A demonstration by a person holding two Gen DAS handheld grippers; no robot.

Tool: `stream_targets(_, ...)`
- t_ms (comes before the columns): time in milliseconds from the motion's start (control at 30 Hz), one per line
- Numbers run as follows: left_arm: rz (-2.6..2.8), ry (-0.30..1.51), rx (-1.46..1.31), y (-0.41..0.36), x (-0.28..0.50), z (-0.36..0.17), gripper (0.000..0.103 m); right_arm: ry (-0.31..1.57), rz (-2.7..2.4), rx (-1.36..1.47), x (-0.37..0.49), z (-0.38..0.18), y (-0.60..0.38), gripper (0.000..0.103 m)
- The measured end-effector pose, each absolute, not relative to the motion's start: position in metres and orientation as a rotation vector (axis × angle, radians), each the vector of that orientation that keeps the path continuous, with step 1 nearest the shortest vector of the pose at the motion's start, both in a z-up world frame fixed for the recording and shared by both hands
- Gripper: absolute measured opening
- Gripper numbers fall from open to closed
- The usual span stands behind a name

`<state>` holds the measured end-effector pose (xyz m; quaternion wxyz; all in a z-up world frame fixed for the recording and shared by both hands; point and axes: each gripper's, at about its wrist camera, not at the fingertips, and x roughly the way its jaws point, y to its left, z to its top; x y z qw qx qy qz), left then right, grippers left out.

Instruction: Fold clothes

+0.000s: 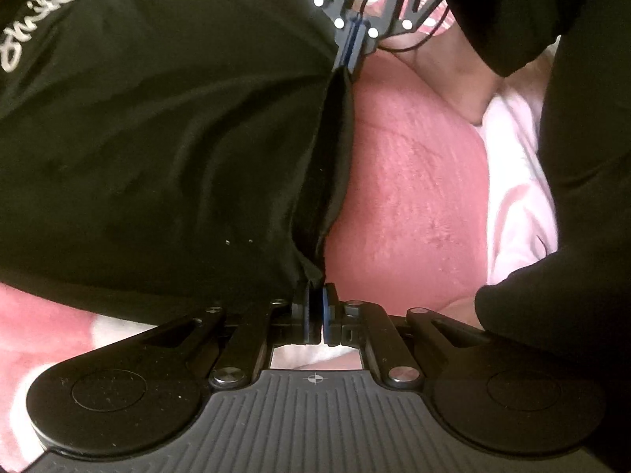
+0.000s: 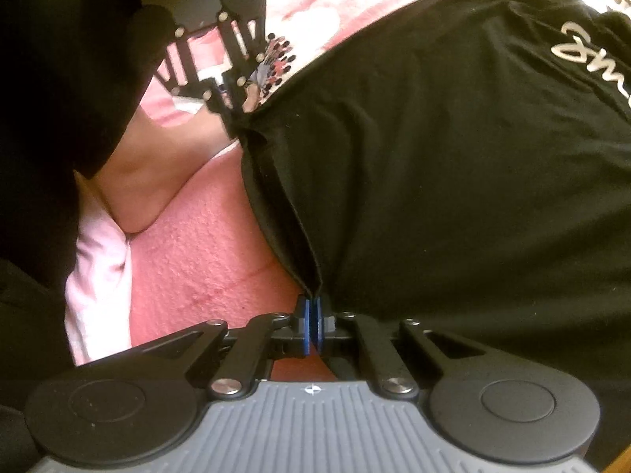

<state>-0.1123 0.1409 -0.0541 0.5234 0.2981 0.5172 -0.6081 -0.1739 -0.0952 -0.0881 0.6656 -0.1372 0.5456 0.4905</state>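
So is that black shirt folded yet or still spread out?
Mostly spread: the black T-shirt lies broad over the pink blanket, its edge bunched where the left gripper and right gripper pinch it.

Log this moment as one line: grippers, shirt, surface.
left gripper: shut on black shirt edge | right gripper: shut on same edge | edge stretched between them | shirt over pink blanket

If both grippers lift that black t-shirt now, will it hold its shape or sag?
The black t-shirt will likely sag: its edge already creases between the left gripper and right gripper. It seems thin and light. It probably drags on the fuzzy pink blanket.
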Motion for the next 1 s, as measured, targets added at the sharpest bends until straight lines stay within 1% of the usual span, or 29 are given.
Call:
stream_targets(67,-1.441,1.273,0.698,0.141,-0.111,-0.058,0.004,1.252,1.102,-0.283,-0.172,-0.090,-0.097,0.006)
stream_targets(133,-1.418,1.293,0.686,0.144,-0.110,-0.060,0.005,1.283,1.099,-0.243,-0.169,-0.090,-0.101,0.017)
stream_targets(167,-1.411,1.305,0.676,0.145,-0.110,-0.061,0.006,1.302,1.098,-0.221,-0.169,-0.091,-0.102,0.020)
stream_targets(200,-1.398,1.318,0.669,0.147,-0.109,-0.061,0.006,1.313,1.100,-0.206,-0.170,-0.091,-0.102,0.027)
stream_targets(233,-1.380,1.332,0.663,0.149,-0.108,-0.062,0.006,1.317,1.102,-0.196,-0.171,-0.090,-0.103,0.029)
stream_targets(367,-1.325,1.381,0.638,0.158,-0.107,-0.062,0.008,1.346,1.105,-0.126,-0.166,-0.083,-0.111,0.029)
stream_targets(433,-1.305,1.398,0.615,0.164,-0.105,-0.060,0.011,1.348,1.109,-0.087,-0.162,-0.077,-0.115,0.029)
stream_targets(567,-1.262,1.405,0.574,0.174,-0.099,-0.051,0.013,1.273,1.100,-0.013,-0.150,-0.064,-0.117,0.029)
stream_targets(700,-1.190,1.371,0.534,0.179,-0.084,-0.041,0.014,1.187,1.145,-0.059,-0.145,-0.068,-0.087,0.029)
stream_targets(867,-1.143,1.376,0.460,0.179,-0.068,-0.038,0.014,1.079,1.225,-0.163,-0.152,-0.090,-0.030,0.025)
stream_targets(933,-1.137,1.377,0.445,0.177,-0.066,-0.039,0.014,1.062,1.248,-0.214,-0.163,-0.102,-0.007,0.016)
stream_targets(1000,-1.141,1.372,0.451,0.175,-0.066,-0.039,0.014,1.054,1.282,-0.252,-0.178,-0.113,0.010,0.015)
